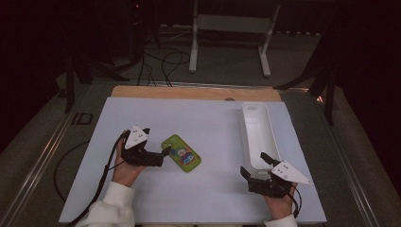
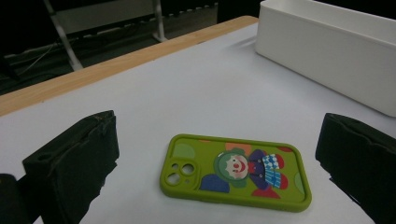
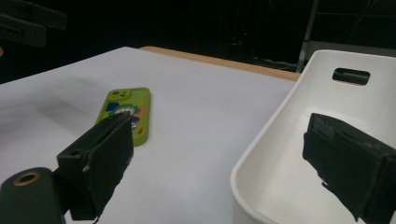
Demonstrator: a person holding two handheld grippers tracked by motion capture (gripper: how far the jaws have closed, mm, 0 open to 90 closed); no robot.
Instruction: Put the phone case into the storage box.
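Clearly, the left tool (image 1: 165,152) stands with its jaws wide apart, holding nothing. It sits low over the white counter (image 1: 208,127), and the green phone case (image 2: 236,171) lies flat between its two jaws, near them but touching neither, in the left gripper view. The case rests cartoon side up, just beside the tool's tips in the high view. The right tool (image 1: 255,165) also has its jaws spread wide and holds nothing. One jaw hangs over the near end of the white tray (image 3: 289,154), the other over bare counter, well apart from the phone case.
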